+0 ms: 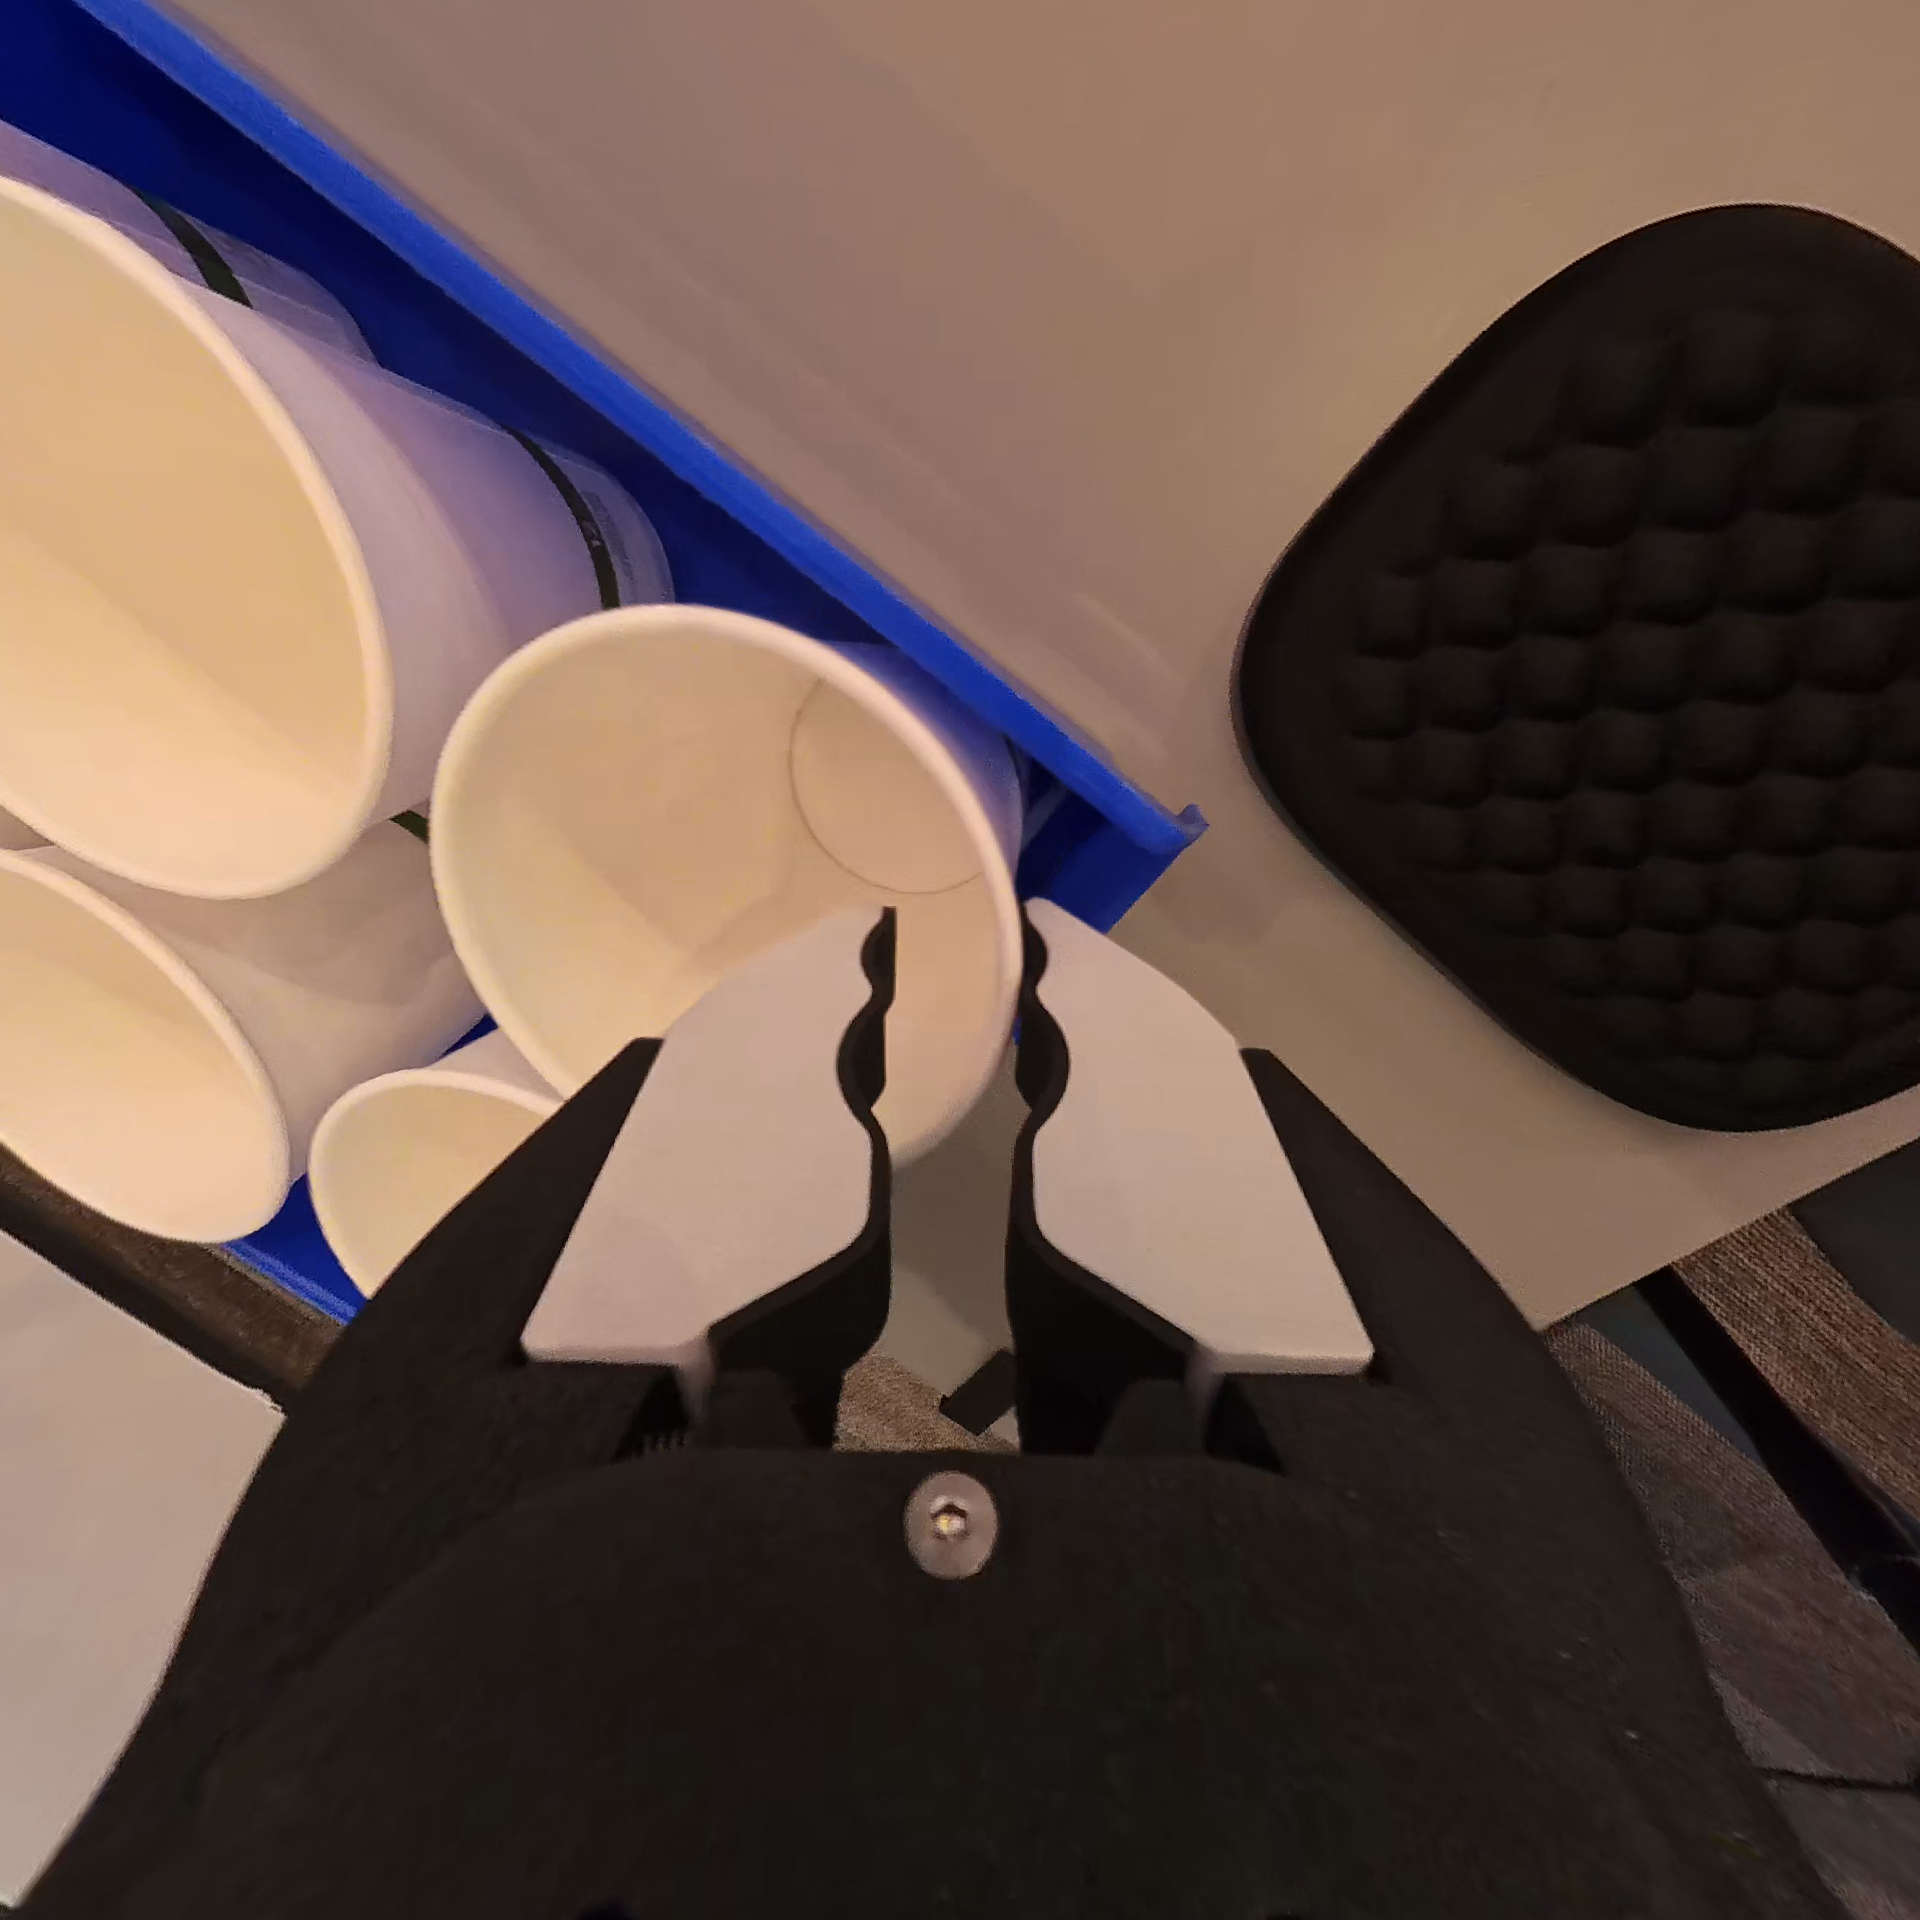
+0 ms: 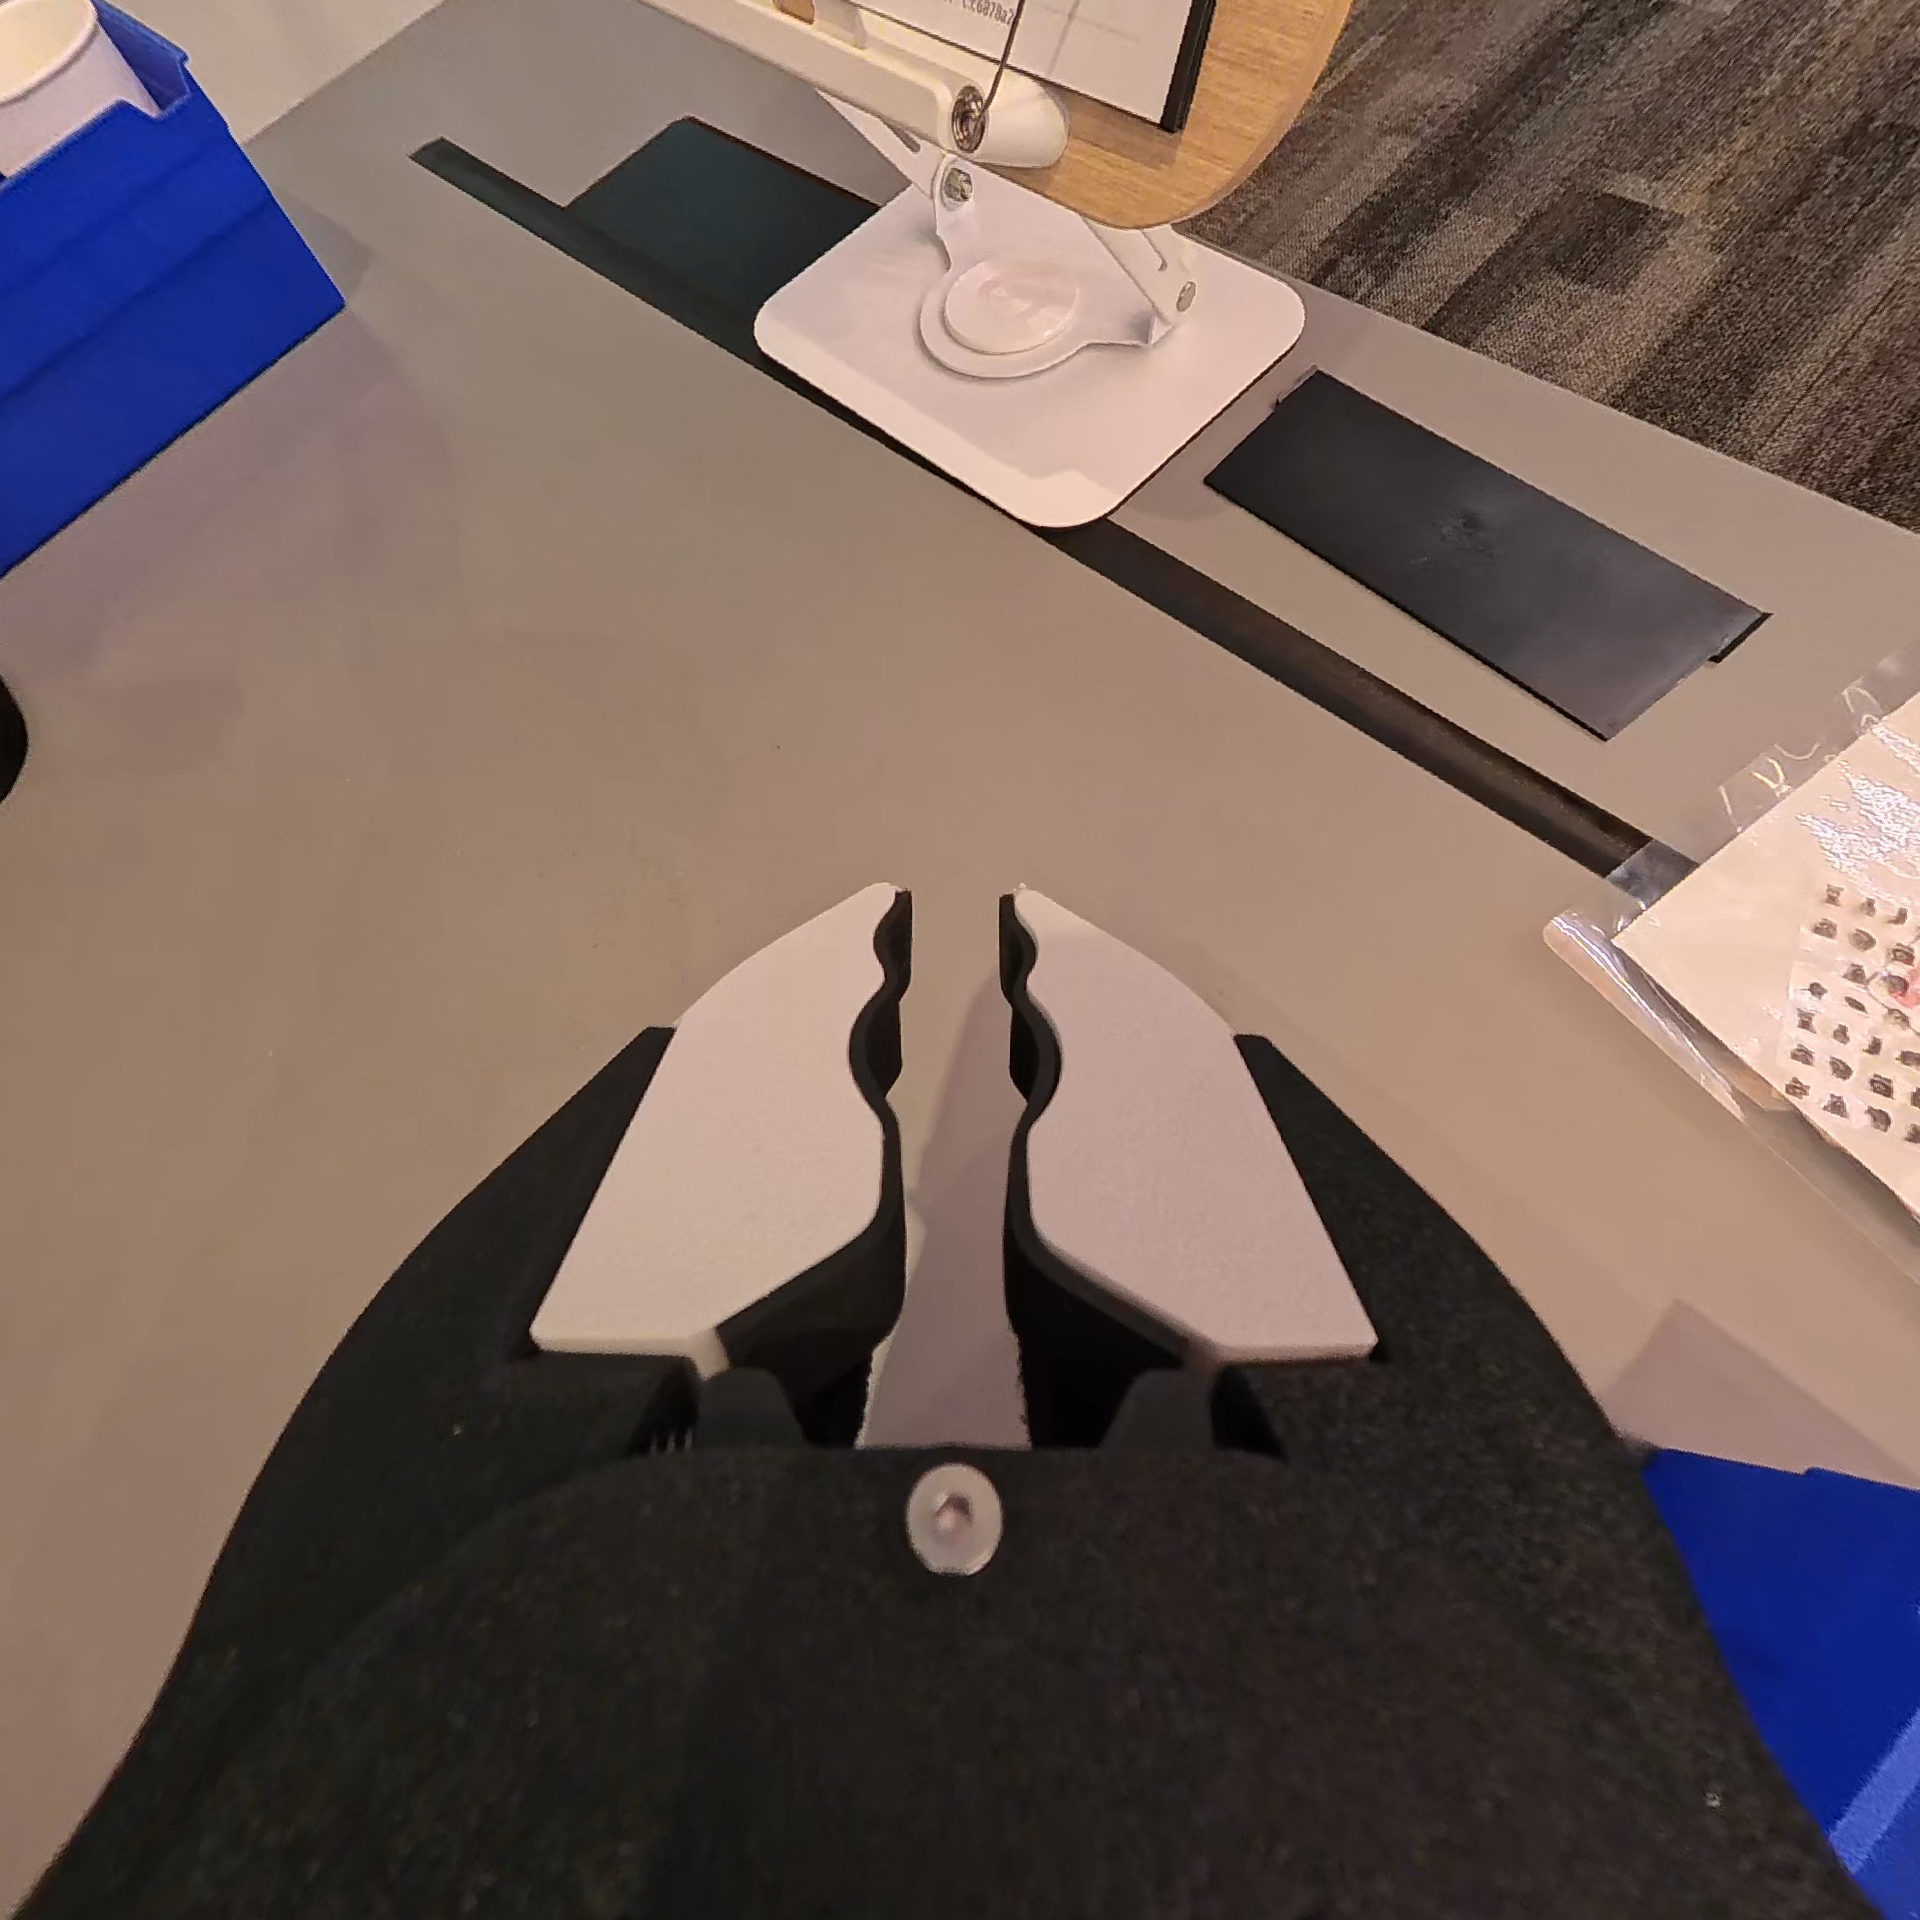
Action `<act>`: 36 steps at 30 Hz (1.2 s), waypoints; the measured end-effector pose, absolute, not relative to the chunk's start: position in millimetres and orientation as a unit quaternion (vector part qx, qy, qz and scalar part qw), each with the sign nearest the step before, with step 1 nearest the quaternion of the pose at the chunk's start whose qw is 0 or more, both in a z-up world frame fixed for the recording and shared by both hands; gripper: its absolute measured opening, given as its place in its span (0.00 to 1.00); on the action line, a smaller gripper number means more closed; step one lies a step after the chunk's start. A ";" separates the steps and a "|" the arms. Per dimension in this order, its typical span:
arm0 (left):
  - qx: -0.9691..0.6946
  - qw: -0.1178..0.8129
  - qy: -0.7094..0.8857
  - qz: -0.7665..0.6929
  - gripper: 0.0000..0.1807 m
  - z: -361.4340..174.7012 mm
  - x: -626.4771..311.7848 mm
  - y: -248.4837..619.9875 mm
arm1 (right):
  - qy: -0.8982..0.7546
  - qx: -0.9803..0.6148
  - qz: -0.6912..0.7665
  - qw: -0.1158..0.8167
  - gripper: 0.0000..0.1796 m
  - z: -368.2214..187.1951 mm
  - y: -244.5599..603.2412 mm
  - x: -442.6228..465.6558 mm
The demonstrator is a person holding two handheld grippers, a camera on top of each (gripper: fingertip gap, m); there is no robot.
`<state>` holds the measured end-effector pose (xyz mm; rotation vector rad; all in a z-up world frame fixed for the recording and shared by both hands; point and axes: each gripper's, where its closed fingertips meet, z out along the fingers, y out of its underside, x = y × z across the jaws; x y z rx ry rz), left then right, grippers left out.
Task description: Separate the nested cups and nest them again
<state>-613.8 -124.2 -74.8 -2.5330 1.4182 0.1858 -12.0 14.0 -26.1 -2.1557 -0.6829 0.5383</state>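
Observation:
In the left wrist view, several white paper cups lie on their sides in a blue bin [image 1: 727, 488]. My left gripper [image 1: 956, 920] is closed on the wall of one white paper cup [image 1: 644, 831]. One finger is inside its mouth and the other finger [image 1: 1101, 1039] is outside against its wall. The cup tilts with its rim over the bin's near edge. Larger cups [image 1: 177, 582] and a small cup [image 1: 416, 1164] lie to its left. My right gripper [image 2: 956, 920] hovers over the grey table [image 2: 520, 727], empty, jaws nearly together with a narrow slit.
A black dimpled pad [image 1: 1621, 686] lies on the table right of the bin. In the right wrist view the blue bin [image 2: 125, 312] is far left, a white stand base [image 2: 1029, 353] is ahead, a bagged sheet [image 2: 1787, 966] is at right, and another blue part [image 2: 1808, 1662] is at lower right.

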 end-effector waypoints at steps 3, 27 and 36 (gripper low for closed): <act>-0.862 0.117 0.489 0.062 0.05 -74.2 -612.7 -124.9 | -0.269 -0.852 0.212 0.395 0.09 -27.6 14.6 -11.3; -0.840 0.144 0.511 0.108 0.00 -5.4 -595.8 -123.0 | -0.260 -0.853 0.224 0.394 0.08 -31.0 15.7 -7.6; -0.822 0.164 0.529 0.132 0.00 30.7 -578.5 -121.5 | -0.261 -0.848 0.226 0.401 0.08 -26.1 13.7 -6.6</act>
